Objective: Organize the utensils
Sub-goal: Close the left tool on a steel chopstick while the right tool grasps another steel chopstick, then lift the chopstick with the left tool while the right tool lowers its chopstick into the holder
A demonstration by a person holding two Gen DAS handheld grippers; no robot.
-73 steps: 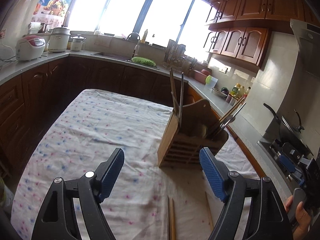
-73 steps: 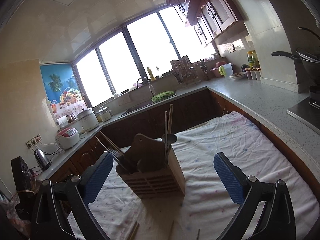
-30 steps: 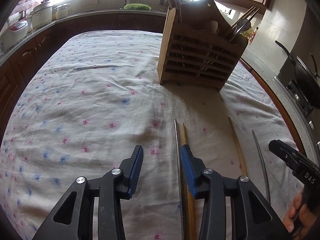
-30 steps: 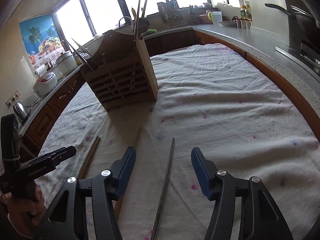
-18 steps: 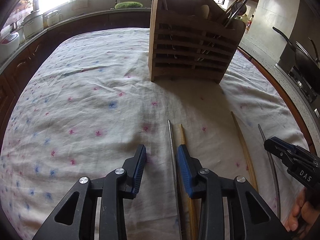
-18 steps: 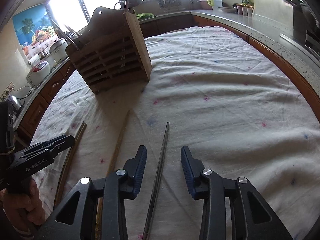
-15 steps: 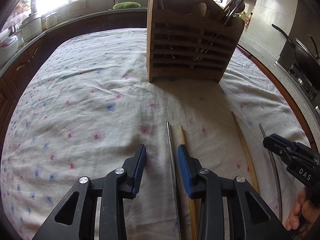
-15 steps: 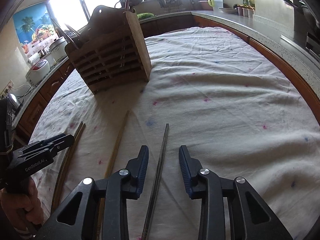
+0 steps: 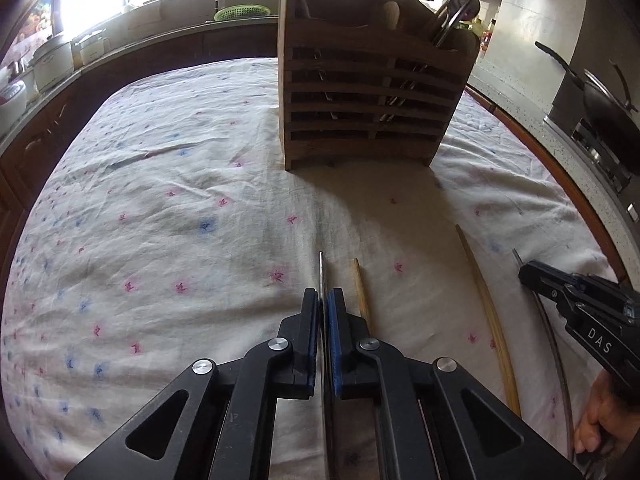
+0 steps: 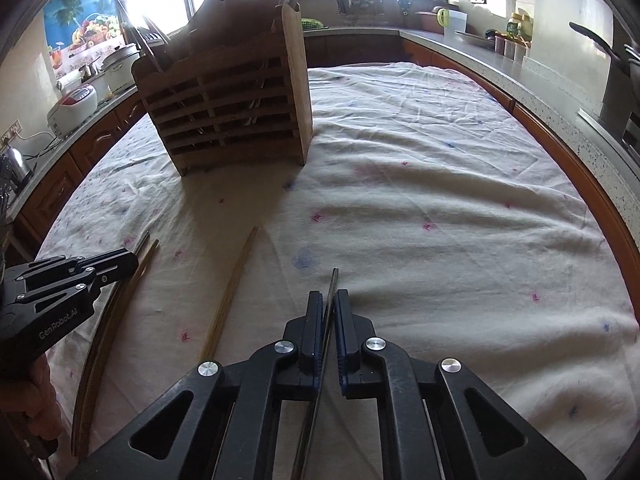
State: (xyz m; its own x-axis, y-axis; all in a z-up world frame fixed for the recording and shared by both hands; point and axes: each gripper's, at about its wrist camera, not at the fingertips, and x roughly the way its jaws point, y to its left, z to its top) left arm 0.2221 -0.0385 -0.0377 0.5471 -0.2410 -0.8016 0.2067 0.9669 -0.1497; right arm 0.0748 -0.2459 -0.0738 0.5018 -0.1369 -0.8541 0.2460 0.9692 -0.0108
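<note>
Paired pickup of metal chopsticks from the cloth-covered counter [image 9: 160, 200].
Left gripper [image 9: 323, 300] and right gripper [image 10: 328, 302] have just closed, jaws clenched on one metal chopstick [image 9: 320, 268] each [image 10: 333, 280], near their tips, likely for lifting toward the wooden utensil holder [image 9: 368, 104].

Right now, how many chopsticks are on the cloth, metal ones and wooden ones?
Metal chopsticks: 2
Wooden chopsticks: 2
Total: 4
</note>
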